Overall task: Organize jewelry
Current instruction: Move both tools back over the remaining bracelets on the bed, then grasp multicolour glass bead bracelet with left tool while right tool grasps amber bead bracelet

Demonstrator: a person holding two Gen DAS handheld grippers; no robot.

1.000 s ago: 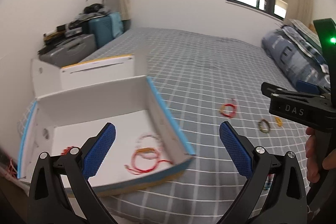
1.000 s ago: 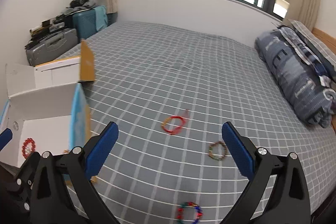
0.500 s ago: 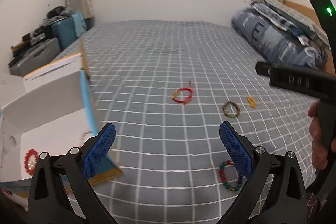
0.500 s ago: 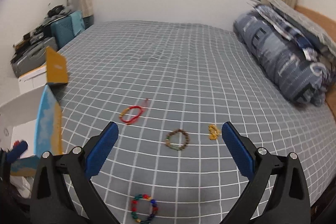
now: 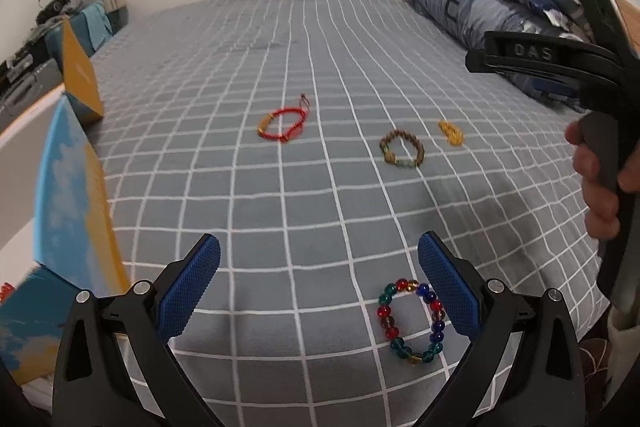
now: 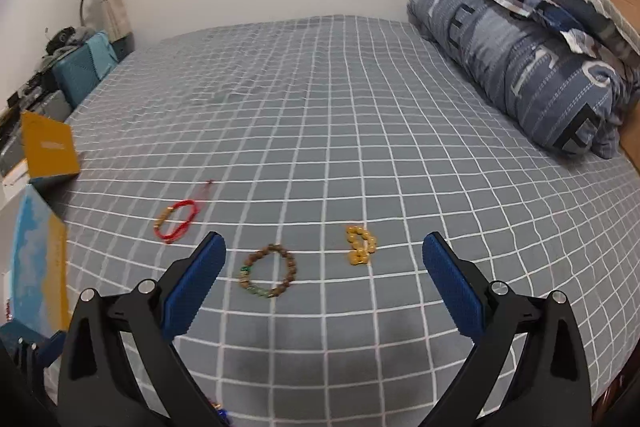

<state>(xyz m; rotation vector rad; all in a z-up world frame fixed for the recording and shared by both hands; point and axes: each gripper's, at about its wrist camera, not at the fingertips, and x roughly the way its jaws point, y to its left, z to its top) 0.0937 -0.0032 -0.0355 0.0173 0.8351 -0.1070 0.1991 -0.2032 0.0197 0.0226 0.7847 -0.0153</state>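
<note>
Loose bracelets lie on the grey checked bed. A multicoloured glass-bead bracelet (image 5: pixel 412 321) lies just ahead of my open, empty left gripper (image 5: pixel 318 283), close to its right finger. Farther off lie a red cord bracelet (image 5: pixel 283 124) (image 6: pixel 177 220), a brown wooden-bead bracelet (image 5: pixel 401 149) (image 6: pixel 269 275) and a small yellow bead piece (image 5: pixel 451 133) (image 6: pixel 360 245). My right gripper (image 6: pixel 324 283) is open and empty, hovering near the brown bracelet and the yellow piece. The open white box with blue-and-yellow walls (image 5: pixel 76 187) (image 6: pixel 38 263) stands at the left.
A folded blue patterned duvet and pillows (image 6: pixel 532 55) lie along the bed's right side. A teal suitcase and clutter (image 6: pixel 82 67) stand by the left wall. The right gripper's body and the hand holding it (image 5: pixel 592 147) show at the right of the left wrist view.
Both grippers have swung right, away from the box and toward the loose bracelets. The box has slid to the left edge of both views. Both stay open.
</note>
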